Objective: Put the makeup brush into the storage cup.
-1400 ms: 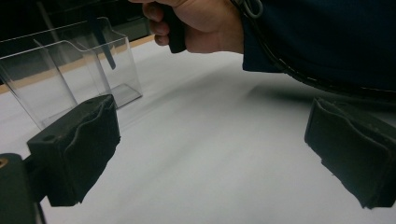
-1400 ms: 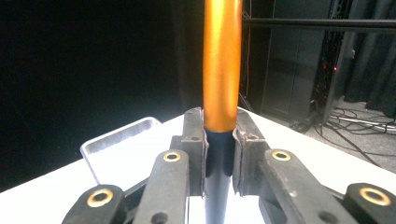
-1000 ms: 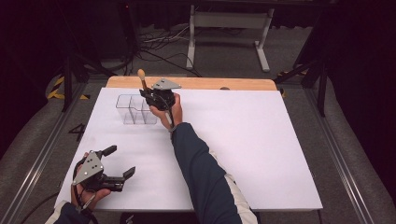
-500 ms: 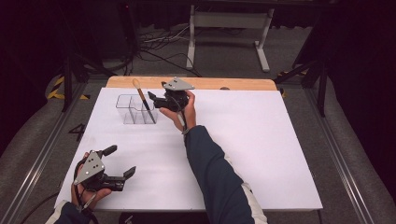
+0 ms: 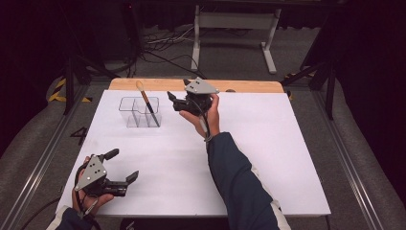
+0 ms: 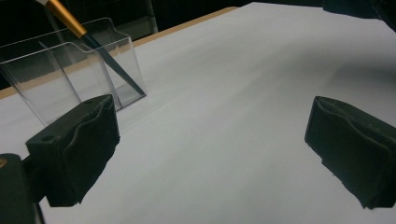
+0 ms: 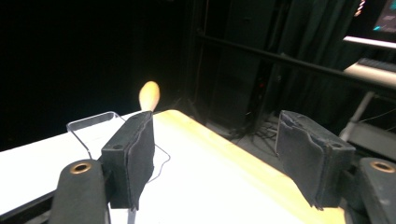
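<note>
My right claw (image 5: 173, 101) has just been opening, nothing between its pads; the wooden-handled brush (image 5: 146, 101) now leans in the clear plastic holder (image 5: 139, 112) near the bench's far edge. Left claw (image 5: 122, 166) released.

The high view looks forward and down over the whole white counter (image 5: 268, 158). The left gripper view sits low, close to the counter, facing the clear organizer (image 6: 70, 79). The right gripper view looks past that organizer (image 7: 93, 123) toward the dark background.

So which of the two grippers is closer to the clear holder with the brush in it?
The right gripper, raised just beside the clear holder; the left gripper rests at the table's near edge.
</note>
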